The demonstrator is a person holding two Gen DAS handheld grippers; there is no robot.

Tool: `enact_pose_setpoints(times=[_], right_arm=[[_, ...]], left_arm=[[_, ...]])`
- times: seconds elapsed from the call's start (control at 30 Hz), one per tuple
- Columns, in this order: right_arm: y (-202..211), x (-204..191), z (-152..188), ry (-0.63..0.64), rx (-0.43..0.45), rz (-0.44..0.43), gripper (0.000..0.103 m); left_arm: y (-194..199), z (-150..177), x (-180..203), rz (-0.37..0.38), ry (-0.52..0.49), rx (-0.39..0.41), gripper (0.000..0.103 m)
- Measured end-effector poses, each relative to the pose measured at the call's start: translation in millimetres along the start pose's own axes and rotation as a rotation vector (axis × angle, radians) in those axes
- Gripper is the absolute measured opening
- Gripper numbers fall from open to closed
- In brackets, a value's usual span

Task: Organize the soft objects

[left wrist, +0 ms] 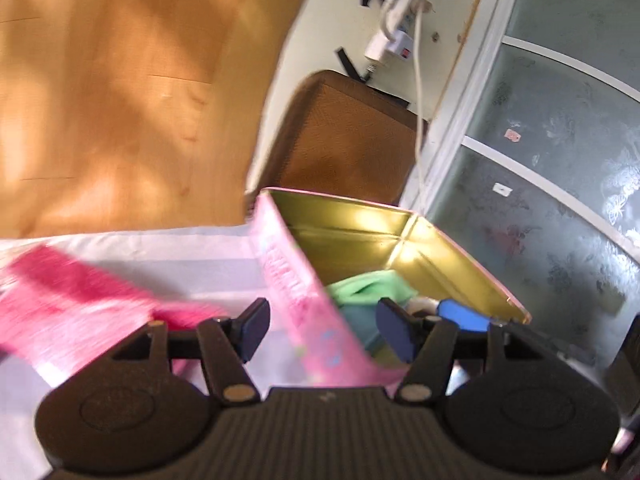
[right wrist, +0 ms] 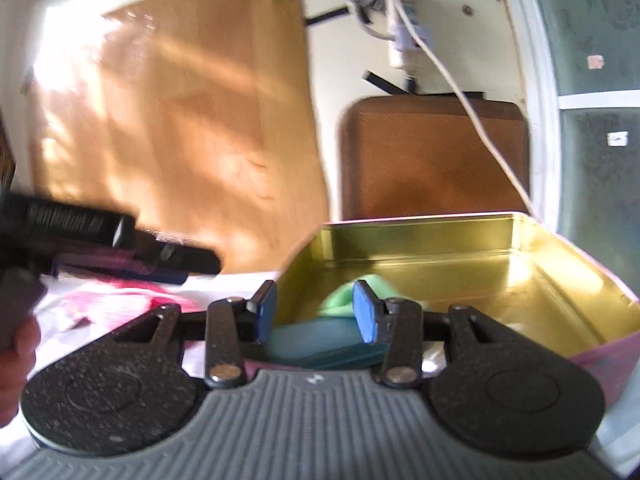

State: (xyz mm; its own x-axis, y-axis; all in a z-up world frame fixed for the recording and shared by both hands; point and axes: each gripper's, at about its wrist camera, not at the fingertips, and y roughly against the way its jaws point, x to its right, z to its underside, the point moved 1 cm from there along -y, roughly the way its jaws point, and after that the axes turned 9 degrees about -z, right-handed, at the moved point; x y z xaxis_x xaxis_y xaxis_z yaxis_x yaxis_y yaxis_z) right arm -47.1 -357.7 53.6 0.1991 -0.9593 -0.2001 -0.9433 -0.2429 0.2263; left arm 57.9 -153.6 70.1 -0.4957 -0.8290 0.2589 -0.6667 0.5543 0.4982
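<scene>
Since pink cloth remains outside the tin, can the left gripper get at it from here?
Probably yes: the left gripper is open and empty, and the pink cloth lies uncovered on the white surface beside the tin.

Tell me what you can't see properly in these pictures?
- Bottom of the tin, right wrist view: hidden by the tongs and cloths.
- Pink thing on the table, left wrist view: too blurred to name.
- Small pale object in the tin, left wrist view: mostly hidden by a finger.

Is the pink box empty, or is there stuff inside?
Not empty. The open pink box has a green cloth and something teal lying in its near corner; the rest of its gold floor is bare.
</scene>
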Motion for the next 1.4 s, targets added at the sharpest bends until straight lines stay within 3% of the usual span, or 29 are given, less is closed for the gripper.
enact_pose_setpoints(times=[0.1,0.27,0.33,0.4,0.47,0.6,0.77,0.8,0.87,0.9,0.97,1.0,1.23,1.4], right_arm=[[-9,-28,1,0.022,-0.045,-0.106,0.045],[-49,-82,10,0.139,-0.138,-0.192,0.044],[-69,-98,10,0.178,-0.164,-0.205,0.044],[-91,-109,6,0.214,-0.184,-0.197,0.044],[-111,-118,1,0.259,-0.212,-0.179,0.044],[-132,-131,-4,0.306,-0.268,-0.223,0.047],[-162,-132,1,0.292,-0.342,-0.212,0.070],[-168,-130,3,0.282,-0.359,-0.209,0.071],[-174,-123,5,0.228,-0.377,-0.218,0.068],[-174,-119,4,0.177,-0.382,-0.247,0.059],[-168,-119,-1,0.142,-0.367,-0.245,0.018],[-162,-121,-3,0.158,-0.357,-0.230,0.006],[-78,-130,-20,0.208,-0.176,-0.252,0.005],[-11,-130,5,0.259,-0.203,-0.300,0.006]], left_arm=[[29,23,-44,-0.104,0.036,0.000,0.060],[46,55,-117,-0.399,0.089,-0.047,0.060],[50,66,-141,-0.438,0.136,-0.046,0.059],[62,69,-156,-0.382,0.211,0.002,0.060],[64,70,-158,-0.402,0.224,0.013,0.060],[67,71,-153,-0.369,0.197,0.046,0.060],[68,71,-153,-0.334,0.212,0.065,0.062],[69,71,-154,-0.327,0.219,0.067,0.063],[70,71,-158,-0.315,0.237,0.070,0.063],[70,71,-159,-0.310,0.246,0.071,0.063],[71,72,-162,-0.303,0.264,0.074,0.064],[71,72,-163,-0.299,0.275,0.075,0.065],[75,73,-166,-0.282,0.300,0.095,0.071],[78,73,-166,-0.272,0.306,0.109,0.076]])
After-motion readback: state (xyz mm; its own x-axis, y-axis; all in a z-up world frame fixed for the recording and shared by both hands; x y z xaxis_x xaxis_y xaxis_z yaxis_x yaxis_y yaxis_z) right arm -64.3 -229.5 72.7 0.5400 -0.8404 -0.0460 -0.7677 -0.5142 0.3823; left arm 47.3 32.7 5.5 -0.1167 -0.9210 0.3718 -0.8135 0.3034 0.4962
